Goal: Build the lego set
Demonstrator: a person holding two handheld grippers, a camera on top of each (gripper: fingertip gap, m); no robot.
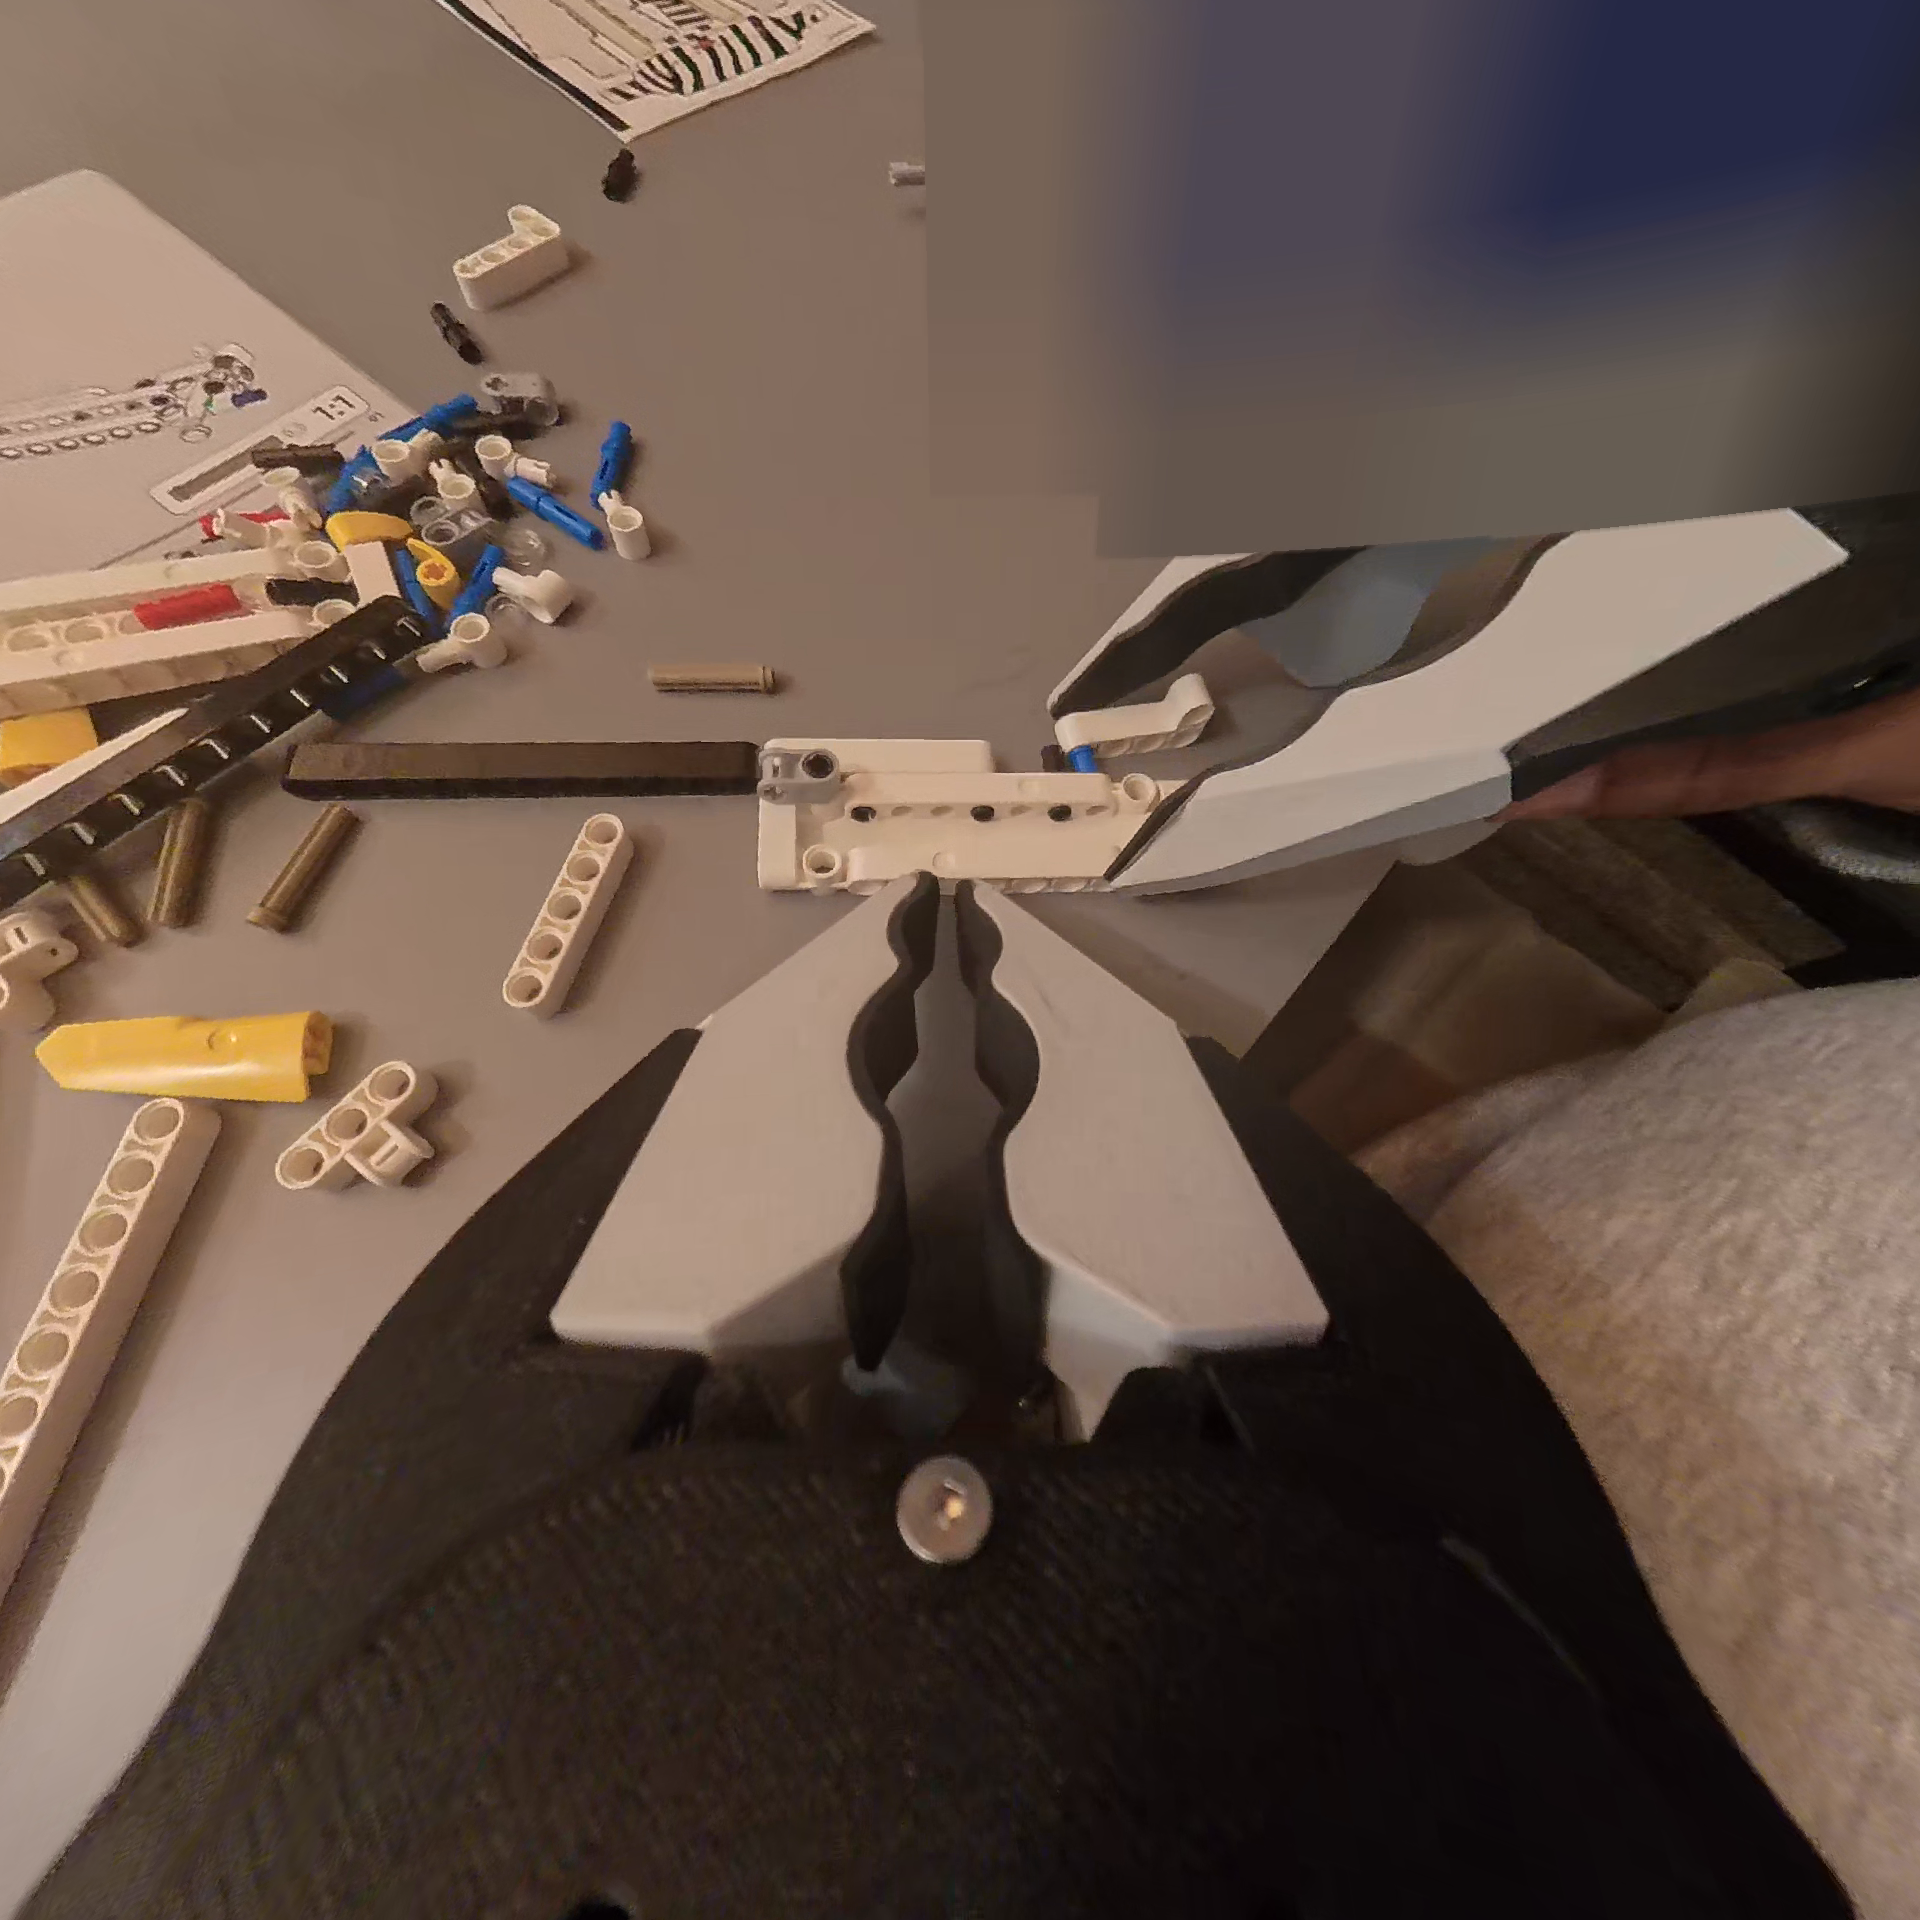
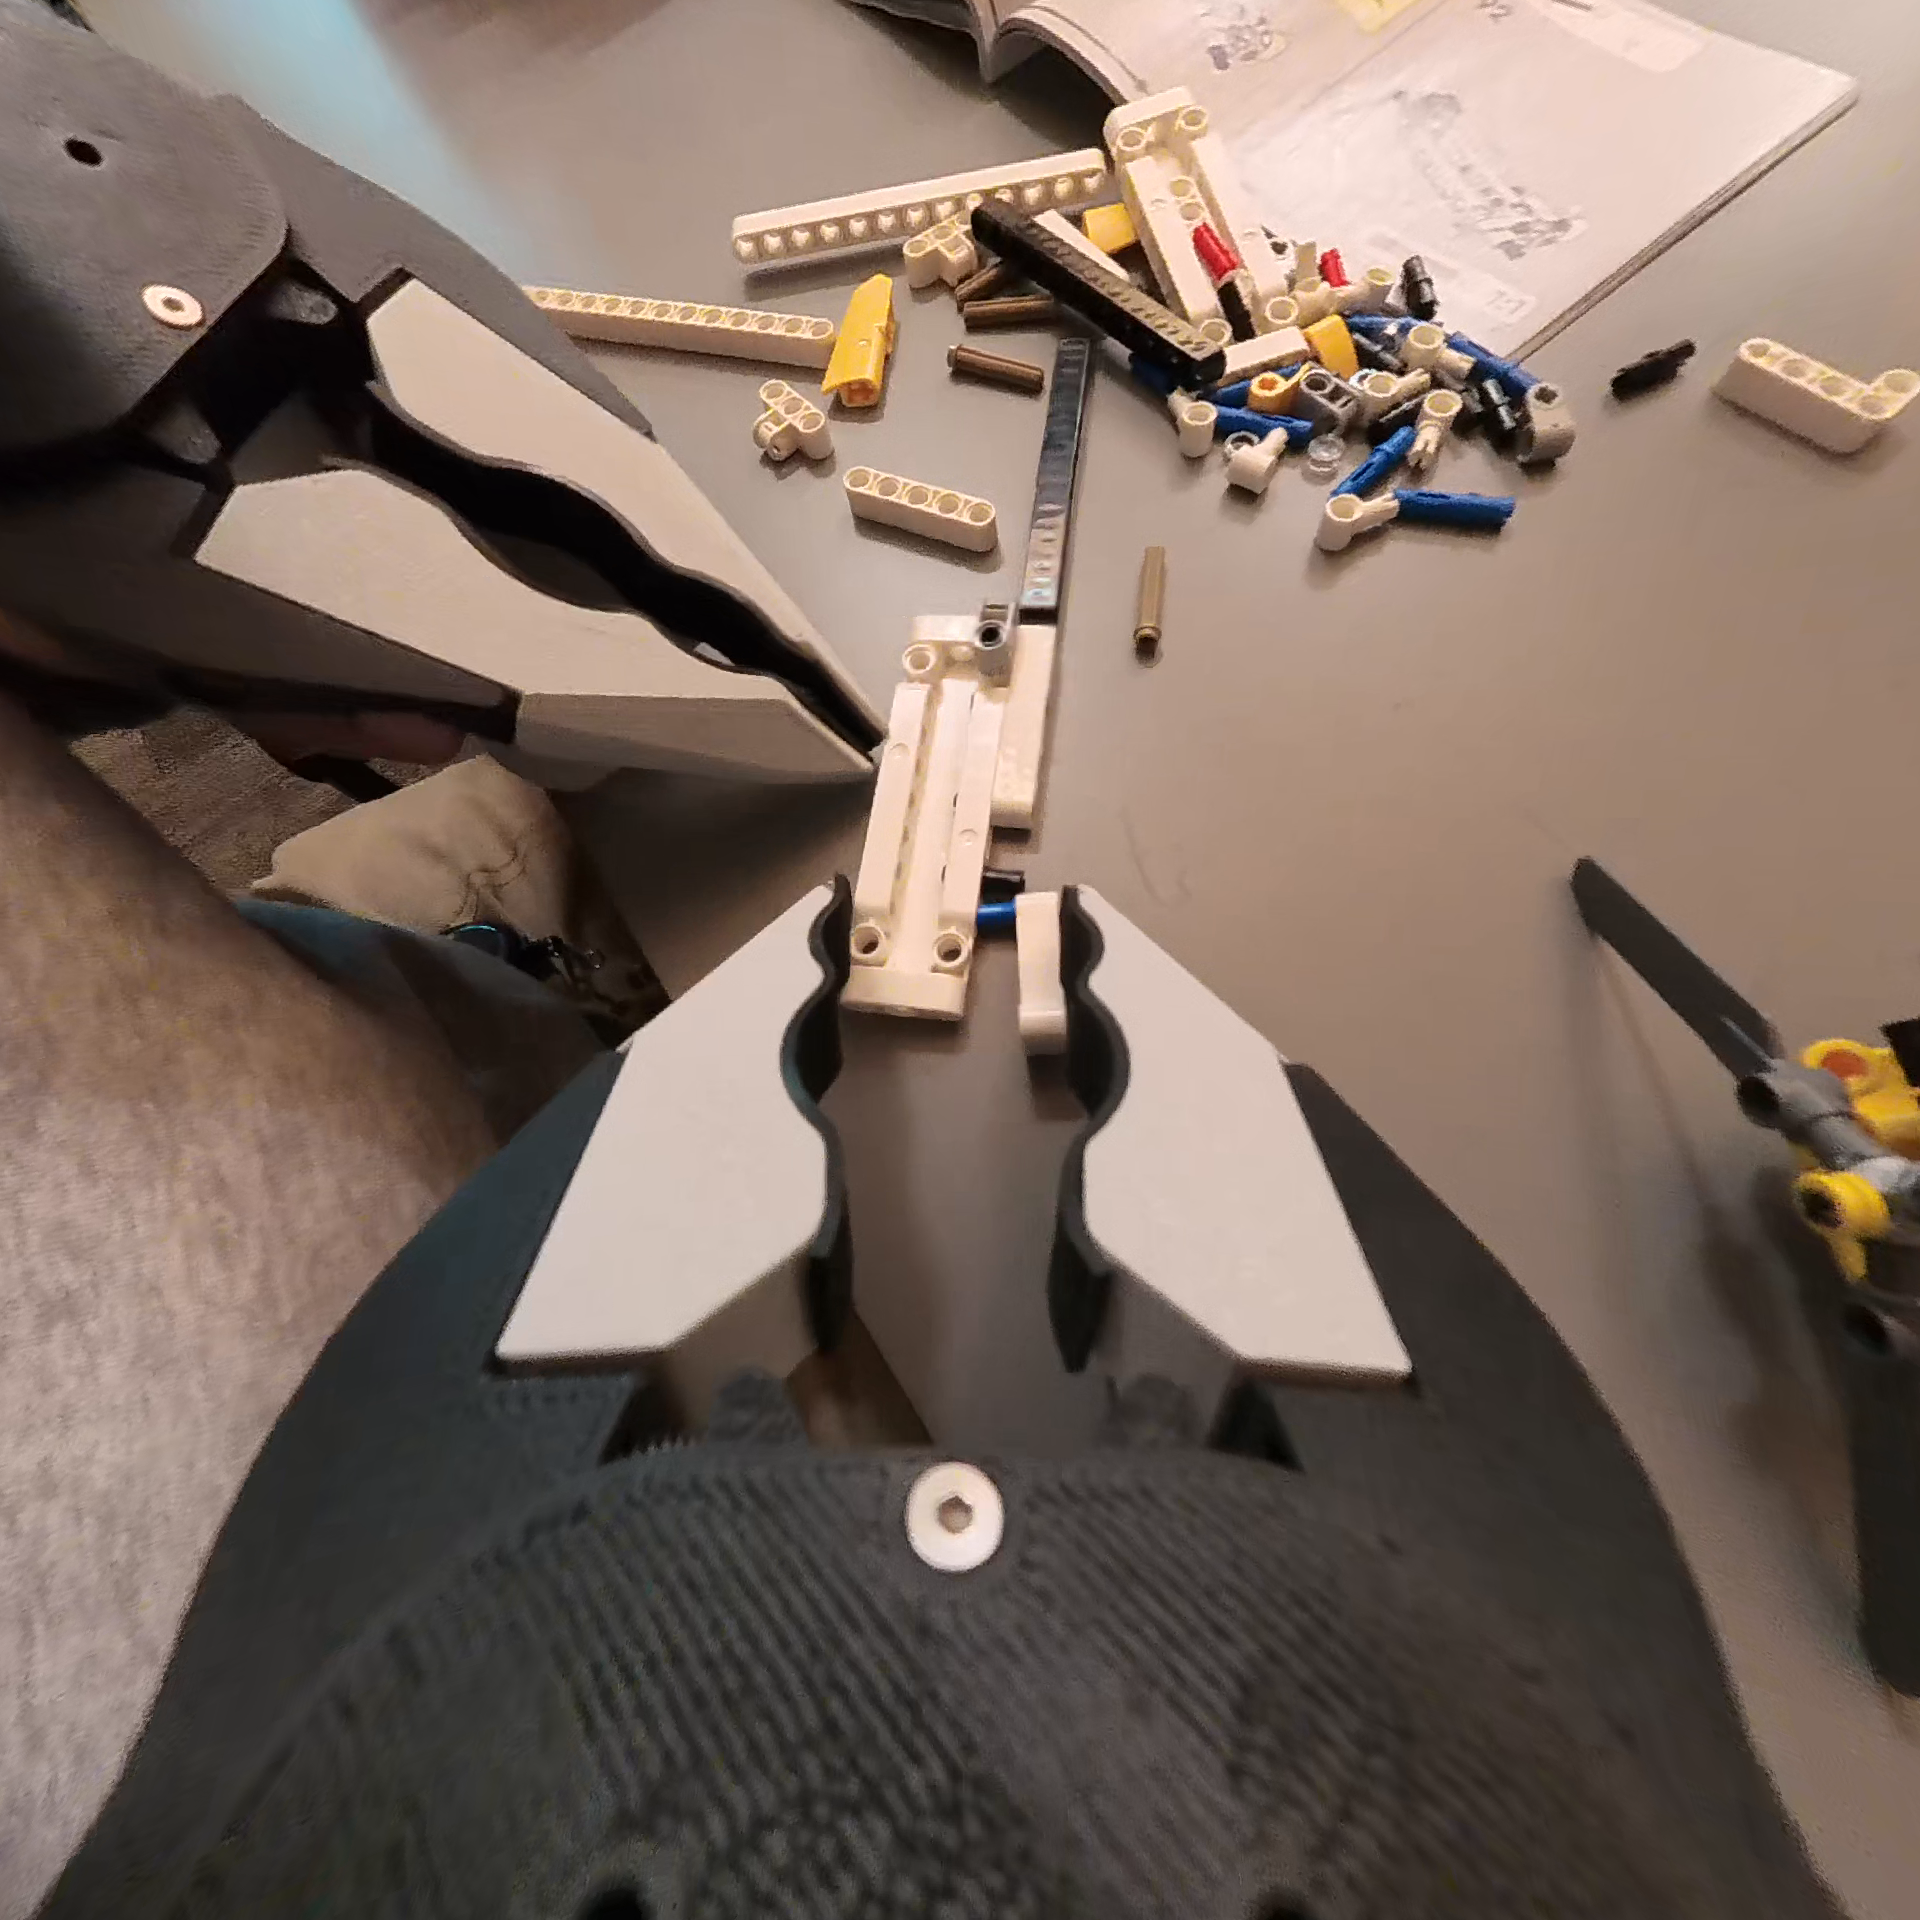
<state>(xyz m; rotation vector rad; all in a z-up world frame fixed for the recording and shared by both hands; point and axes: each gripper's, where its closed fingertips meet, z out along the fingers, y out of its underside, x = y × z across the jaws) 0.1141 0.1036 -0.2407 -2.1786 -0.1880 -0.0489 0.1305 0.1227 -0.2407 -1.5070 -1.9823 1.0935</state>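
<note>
A white beam assembly lies on the grey table with a long black beam running from its far end. In the left wrist view my left gripper is shut, its tips touching the assembly's near edge. My right gripper comes in from the right, open. In the right wrist view the right gripper straddles the assembly's near end and a small white piece on a blue pin. The left gripper presses the assembly's left side. The black beam runs away from me.
A pile of small blue, white, black and yellow parts lies by an open instruction booklet. Loose white beams, a yellow panel, tan pins. A yellow-grey sub-assembly at right. A person's grey clothing borders the table edge. The tips of both grippers are at nearly the same place.
</note>
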